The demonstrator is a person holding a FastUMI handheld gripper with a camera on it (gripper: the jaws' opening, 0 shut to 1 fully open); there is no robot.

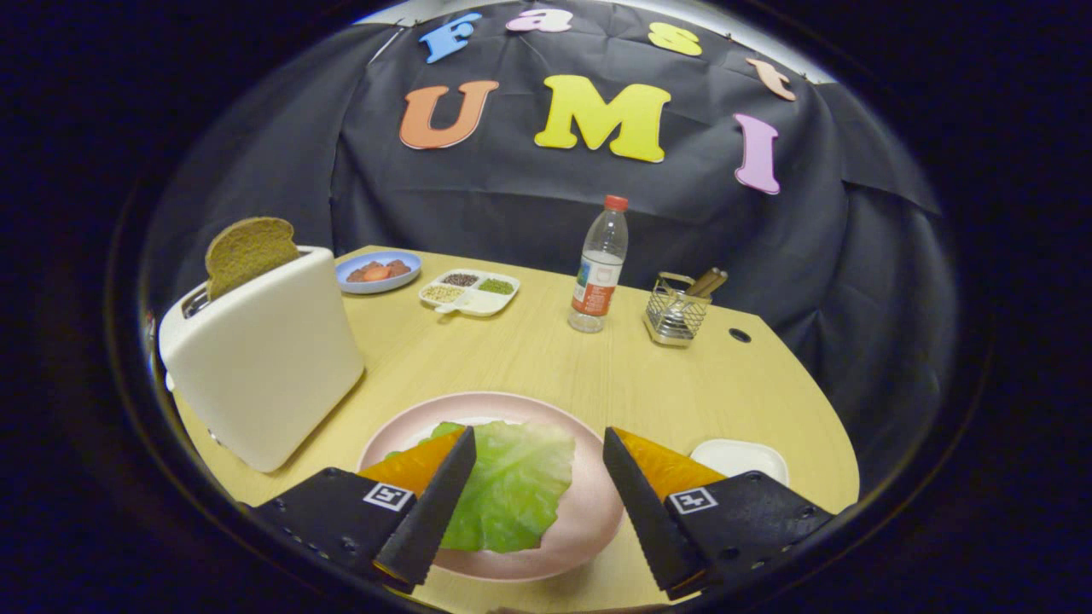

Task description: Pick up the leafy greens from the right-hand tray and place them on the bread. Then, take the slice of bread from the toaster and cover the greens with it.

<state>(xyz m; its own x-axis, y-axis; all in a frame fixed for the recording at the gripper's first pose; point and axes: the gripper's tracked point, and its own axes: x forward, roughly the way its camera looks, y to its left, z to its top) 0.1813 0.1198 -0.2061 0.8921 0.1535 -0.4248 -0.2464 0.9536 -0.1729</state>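
A green leaf (512, 482) lies flat on the pink plate (589, 520), covering whatever is under it; a sliver of pale bread edge peeks out behind it. My gripper (537, 445) hovers open above the plate, nothing held, its left finger (431, 499) over the leaf's left side and the right finger (644, 503) past the plate's right rim. A brown bread slice (247, 251) sticks up from the slot of the white toaster (264, 367), which stands left of the plate. A small white tray (740, 459) sits just beyond the right finger.
Across the wooden table (529, 350) stand a blue plate with red food (377, 271), a white divided dish of grains (469, 292), a plastic water bottle (599, 269) and a wire holder with utensils (678, 311). A round hole (740, 335) marks the table's right side.
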